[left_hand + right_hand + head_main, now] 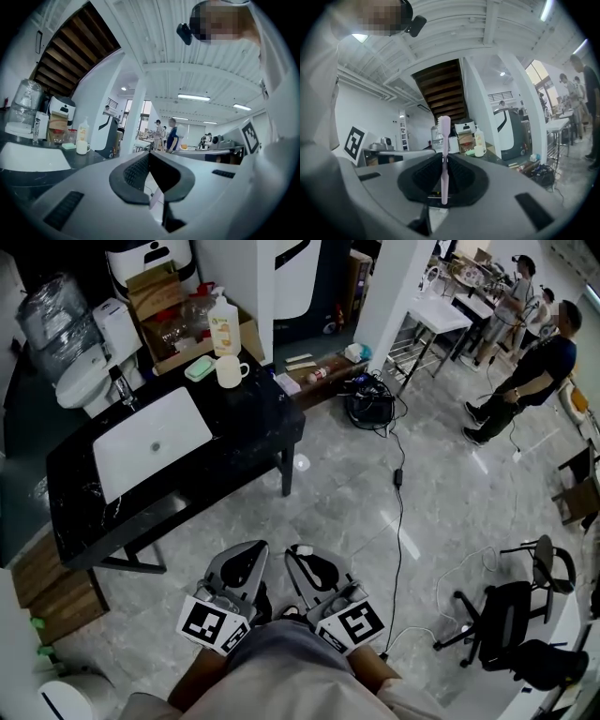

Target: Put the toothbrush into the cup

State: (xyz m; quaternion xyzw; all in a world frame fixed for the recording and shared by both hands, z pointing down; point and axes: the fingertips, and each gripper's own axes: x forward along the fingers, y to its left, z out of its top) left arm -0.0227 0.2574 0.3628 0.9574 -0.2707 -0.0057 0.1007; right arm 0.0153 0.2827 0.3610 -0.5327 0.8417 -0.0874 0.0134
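A pale pink toothbrush (445,140) stands upright between the jaws of my right gripper (442,174), which is shut on its handle, bristles up. In the head view its tip (302,549) shows at the front of that gripper (315,570). The white cup (229,371) stands at the back right of the black counter (253,437), far ahead of both grippers; it also shows small as the cup (479,150) and as the cup (83,147). My left gripper (237,567) is held close to my body beside the right one, and the left gripper (150,165) has its jaws together with nothing between them.
A white sink (150,442) is set in the counter, with a tap (122,388) behind it. A soap bottle (222,324) and a green dish (199,368) stand by the cup. Cables (397,474) trail over the grey floor. Black chairs (511,615) stand right. People (530,376) are far right.
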